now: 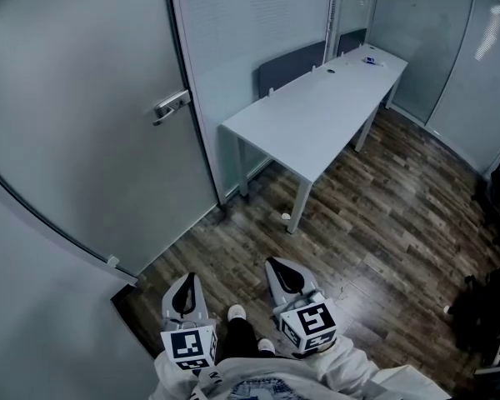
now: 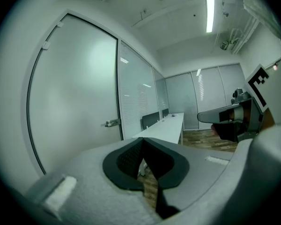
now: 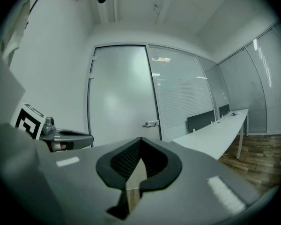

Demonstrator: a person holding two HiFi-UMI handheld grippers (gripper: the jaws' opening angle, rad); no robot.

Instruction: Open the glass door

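The frosted glass door (image 1: pixel 83 132) stands closed at the left, with a metal lever handle (image 1: pixel 172 105) near its right edge. Both grippers hang low in the head view, well short of the door. My left gripper (image 1: pixel 188 278) is shut with nothing in it, and my right gripper (image 1: pixel 273 263) beside it is also shut and empty. In the left gripper view the shut tips (image 2: pixel 143 142) point toward the room, with the handle (image 2: pixel 112 123) far ahead at the left. In the right gripper view the handle (image 3: pixel 151 123) lies just above the shut tips (image 3: pixel 141 141).
A long white table (image 1: pixel 317 111) stands right of the door, with dark chair backs (image 1: pixel 290 65) behind it against a blind-covered glass wall. Glass partitions close the far side. Dark objects (image 1: pixel 487 307) sit at the right edge on the wood floor. My shoes (image 1: pixel 236 312) show between the grippers.
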